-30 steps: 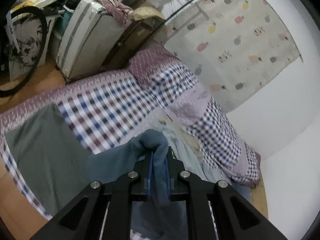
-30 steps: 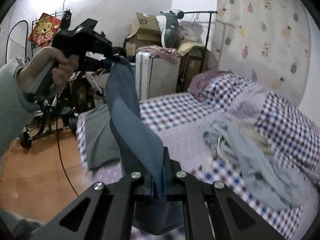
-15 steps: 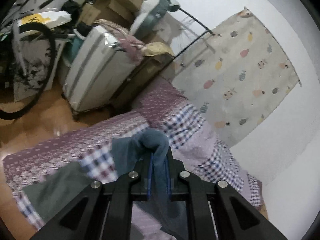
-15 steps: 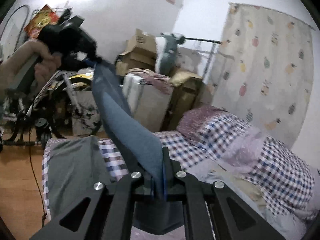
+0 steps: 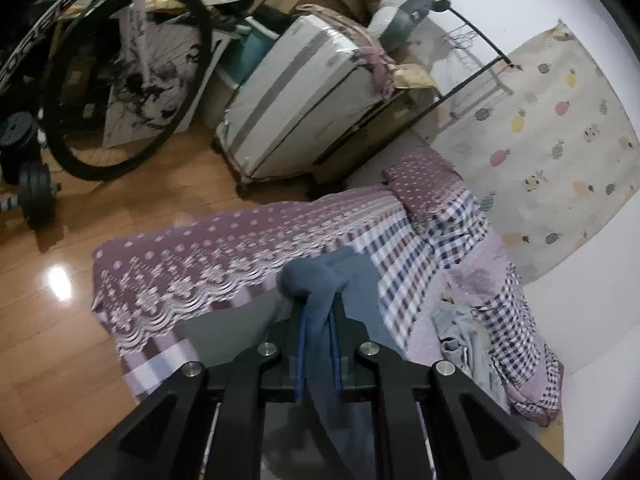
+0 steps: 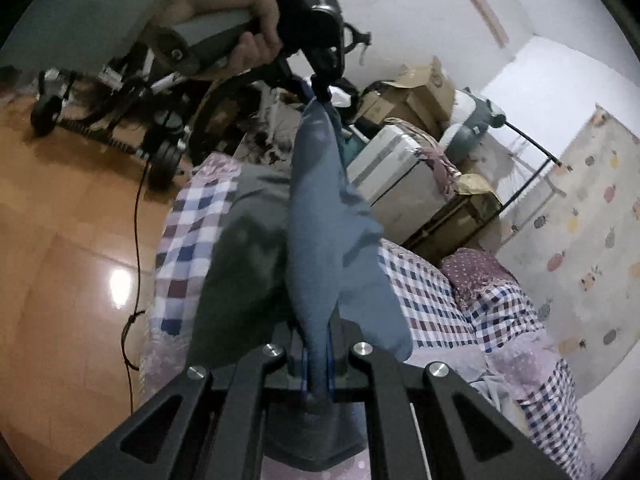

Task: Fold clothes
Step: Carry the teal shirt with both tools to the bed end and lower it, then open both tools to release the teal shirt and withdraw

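Blue garment point(image 6: 320, 240) stretched between both grippers, hanging over the bed point(image 6: 440, 304). Left gripper point(image 5: 318, 308) jaws clamped on one bunched end; right gripper point(image 6: 318, 340) jaws clamped on the other. Below it a dark grey cloth point(image 6: 240, 264) lies flat on the checked bedspread. Pale blue clothes point(image 5: 464, 336) in a crumpled heap further along the bed. Left hand point(image 6: 240, 12) grips its handle, seen from the right wrist camera.
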Demonstrator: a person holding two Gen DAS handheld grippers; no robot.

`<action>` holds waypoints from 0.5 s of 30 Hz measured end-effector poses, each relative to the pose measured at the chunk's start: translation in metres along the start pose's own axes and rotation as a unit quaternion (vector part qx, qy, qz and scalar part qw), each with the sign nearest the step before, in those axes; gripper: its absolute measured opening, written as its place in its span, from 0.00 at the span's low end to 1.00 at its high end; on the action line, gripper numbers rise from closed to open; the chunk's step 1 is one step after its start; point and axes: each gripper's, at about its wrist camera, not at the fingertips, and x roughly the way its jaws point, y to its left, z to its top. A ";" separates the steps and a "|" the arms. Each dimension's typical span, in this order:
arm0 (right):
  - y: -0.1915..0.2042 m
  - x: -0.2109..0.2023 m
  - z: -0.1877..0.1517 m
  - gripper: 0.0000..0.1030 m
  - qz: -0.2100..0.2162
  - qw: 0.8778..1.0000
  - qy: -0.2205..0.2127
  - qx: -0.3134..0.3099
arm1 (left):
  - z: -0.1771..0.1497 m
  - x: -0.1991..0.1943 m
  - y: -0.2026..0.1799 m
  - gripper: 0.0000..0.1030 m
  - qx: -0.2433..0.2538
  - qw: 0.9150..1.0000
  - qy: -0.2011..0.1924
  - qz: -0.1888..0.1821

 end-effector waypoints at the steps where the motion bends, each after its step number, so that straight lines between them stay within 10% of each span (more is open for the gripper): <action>1: 0.007 0.001 -0.001 0.05 -0.002 1.000 0.002 -0.007 | -0.002 0.001 0.006 0.09 -0.006 1.000 0.002 0.004; 8: 0.039 0.008 -0.005 0.16 -0.009 0.998 0.006 -0.069 | -0.017 0.012 0.033 0.18 -0.016 0.997 0.024 0.069; 10: 0.039 0.003 -0.005 0.57 -0.013 0.998 0.003 -0.061 | -0.020 0.009 0.036 0.49 -0.016 0.996 0.018 0.084; 12: 0.037 -0.005 -0.006 0.77 -0.009 0.999 -0.008 -0.048 | -0.022 0.003 0.039 0.74 -0.017 0.995 0.008 0.099; 15: 0.028 -0.019 -0.005 0.80 -0.012 0.999 -0.019 -0.024 | -0.023 -0.014 0.045 0.79 -0.029 0.994 -0.003 0.102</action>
